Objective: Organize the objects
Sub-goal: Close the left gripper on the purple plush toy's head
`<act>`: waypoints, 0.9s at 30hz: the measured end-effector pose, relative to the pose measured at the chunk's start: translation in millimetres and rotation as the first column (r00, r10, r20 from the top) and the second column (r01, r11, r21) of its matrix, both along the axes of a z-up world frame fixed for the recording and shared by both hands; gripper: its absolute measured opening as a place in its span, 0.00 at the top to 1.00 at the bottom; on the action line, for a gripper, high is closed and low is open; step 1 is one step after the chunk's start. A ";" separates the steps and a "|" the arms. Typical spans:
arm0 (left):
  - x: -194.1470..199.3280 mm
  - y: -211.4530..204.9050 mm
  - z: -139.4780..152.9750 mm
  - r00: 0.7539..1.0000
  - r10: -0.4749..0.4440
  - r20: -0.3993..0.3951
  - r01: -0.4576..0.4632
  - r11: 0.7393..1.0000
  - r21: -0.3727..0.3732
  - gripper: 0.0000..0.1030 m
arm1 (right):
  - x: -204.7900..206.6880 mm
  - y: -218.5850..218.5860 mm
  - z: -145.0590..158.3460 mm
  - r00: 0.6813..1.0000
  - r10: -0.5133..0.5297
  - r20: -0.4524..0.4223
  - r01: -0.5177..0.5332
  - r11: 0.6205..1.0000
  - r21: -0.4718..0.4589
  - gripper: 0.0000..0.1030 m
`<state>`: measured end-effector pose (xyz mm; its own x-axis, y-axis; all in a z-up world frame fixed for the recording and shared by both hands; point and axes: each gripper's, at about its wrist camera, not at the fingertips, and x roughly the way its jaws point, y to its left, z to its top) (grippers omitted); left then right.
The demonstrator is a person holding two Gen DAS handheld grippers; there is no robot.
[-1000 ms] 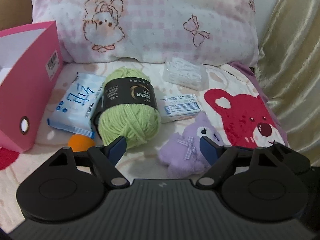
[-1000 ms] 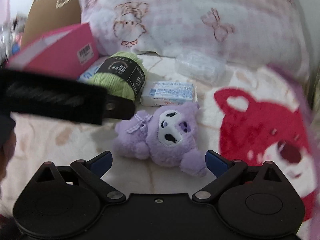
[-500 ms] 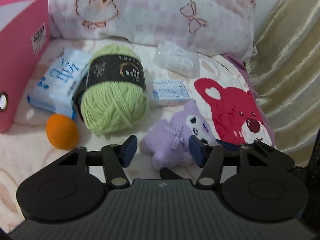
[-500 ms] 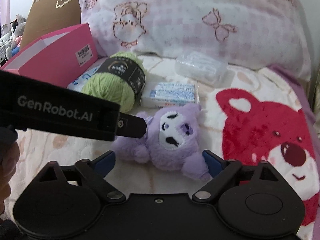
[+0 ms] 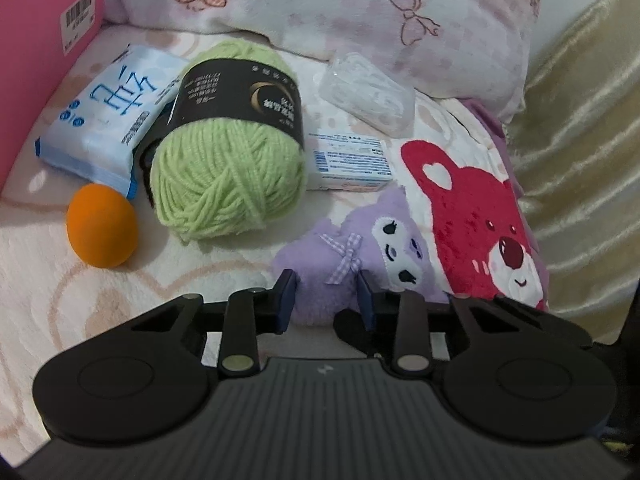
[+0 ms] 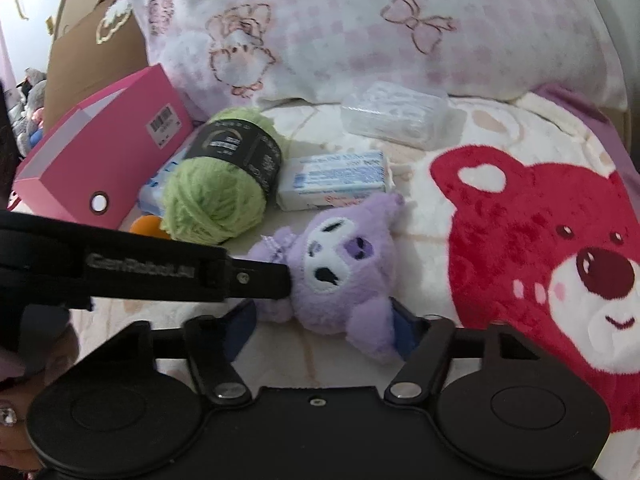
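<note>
plush (image 5: pixel 360 256) near blanket's (image 5: pixel 60 280) front edge, right of yarn (image 5: pixel 228 168) | left gripper (image 5: pixel 326 294) pinching plush body, your right gripper (image 6: pixel 324 328) half-open around its lower end, not clamped | soft, light, squashy: grip mid-body, not limbs.

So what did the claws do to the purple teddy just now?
Both claws moved in and narrowed. The left claw now pinches the purple plush; the right claw closes around its lower end. The yarn, orange ball and pink box stayed put.
</note>
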<state>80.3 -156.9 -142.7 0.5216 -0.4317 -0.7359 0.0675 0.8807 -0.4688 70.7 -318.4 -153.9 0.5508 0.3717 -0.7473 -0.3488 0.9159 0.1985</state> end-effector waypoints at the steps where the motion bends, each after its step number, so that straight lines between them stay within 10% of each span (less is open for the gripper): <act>1: 0.7 -0.2 -1.3 1.000 0.000 -0.002 0.000 1.000 -0.002 0.69 | 0.7 0.0 -1.0 1.000 0.000 -0.001 0.000 1.000 0.000 0.35; 27: 5.7 4.3 -3.2 0.998 -0.064 -0.019 0.063 0.997 -0.049 0.70 | -13.7 16.9 -2.9 0.996 0.042 0.075 -0.033 0.992 -0.118 0.40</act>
